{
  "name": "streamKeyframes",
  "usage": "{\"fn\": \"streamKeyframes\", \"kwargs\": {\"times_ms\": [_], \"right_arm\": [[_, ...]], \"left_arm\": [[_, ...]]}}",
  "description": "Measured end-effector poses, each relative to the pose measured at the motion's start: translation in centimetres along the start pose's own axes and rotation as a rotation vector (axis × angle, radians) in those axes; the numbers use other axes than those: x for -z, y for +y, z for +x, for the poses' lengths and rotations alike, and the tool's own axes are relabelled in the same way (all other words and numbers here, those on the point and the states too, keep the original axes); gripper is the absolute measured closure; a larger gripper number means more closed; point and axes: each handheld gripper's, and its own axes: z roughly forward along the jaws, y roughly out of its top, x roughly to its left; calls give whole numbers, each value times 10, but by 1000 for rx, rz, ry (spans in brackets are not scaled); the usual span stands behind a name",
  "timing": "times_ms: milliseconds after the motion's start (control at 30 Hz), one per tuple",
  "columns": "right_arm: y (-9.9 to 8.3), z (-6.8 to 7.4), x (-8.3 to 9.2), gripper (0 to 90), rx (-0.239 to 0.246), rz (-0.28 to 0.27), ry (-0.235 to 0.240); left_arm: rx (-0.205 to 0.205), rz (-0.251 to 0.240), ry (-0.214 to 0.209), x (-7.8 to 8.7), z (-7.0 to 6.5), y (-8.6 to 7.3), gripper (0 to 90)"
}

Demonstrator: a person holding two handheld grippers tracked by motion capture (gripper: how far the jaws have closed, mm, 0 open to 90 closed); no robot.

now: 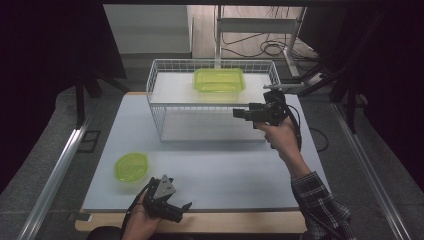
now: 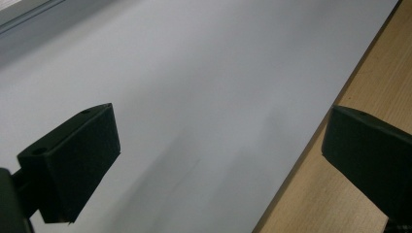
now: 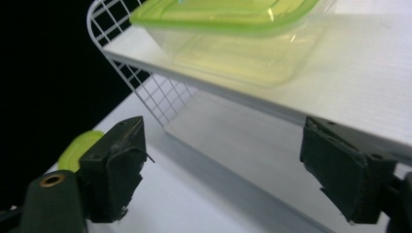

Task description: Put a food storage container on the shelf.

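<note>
At the near edge of the table (image 1: pixel 210 170), the person's left hand (image 1: pixel 140 222) holds the left gripper (image 1: pixel 184 209) low over the pale tabletop, close to the wooden front edge. In the left gripper view its two black jaws stand wide apart with nothing between them — bare table surface lies beyond.

Just past that hand, to its left, a small round container with a green lid (image 1: pixel 131 167) sits on the table, apart from both grippers.

Farther on, at the right, the person's right hand (image 1: pixel 280 137), with a plaid sleeve (image 1: pixel 317 202) behind it, holds the right gripper (image 1: pixel 239 113) level, pointing left at the front of a white wire shelf (image 1: pixel 210 102). Its jaws are spread wide and grip nothing. In the right gripper view they frame the shelf's upper board and the space beneath it.

On that upper board, toward the back, rests a rectangular clear container with a green lid (image 1: pixel 219 80) — closed, upright, above and beyond the right gripper's jaws, not touching them.
</note>
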Motion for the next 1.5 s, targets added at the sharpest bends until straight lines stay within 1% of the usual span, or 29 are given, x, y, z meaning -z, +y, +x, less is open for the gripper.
{"fn": "streamKeyframes", "kwargs": {"times_ms": [67,233,367,500,567,633,733,933,1267,1500], "right_arm": [[-4,2,0,129,18,7,-7],[-16,3,0,90,45,27,-24],[-26,3,-1,78,56,42,-22],[-38,3,-1,49,83,61,-29],[-44,4,-1,37,92,61,-26],[-49,4,-1,22,101,63,-30],[-57,4,-2,10,114,72,-39],[-72,4,1,0,130,67,-59],[-99,3,6,0,135,57,-77],[-112,5,11,0,172,54,-108]], "left_arm": [[0,1,2,0,0,0,3],[3,3,4,0,1,0,3],[5,5,4,0,1,-1,3],[4,10,10,1,2,-1,2],[6,10,15,2,3,-1,2],[17,5,16,2,4,-1,3],[26,13,17,3,6,-1,4],[38,17,20,5,8,-1,5],[47,-4,39,7,9,-2,14],[41,1,47,6,10,-3,15]]}}
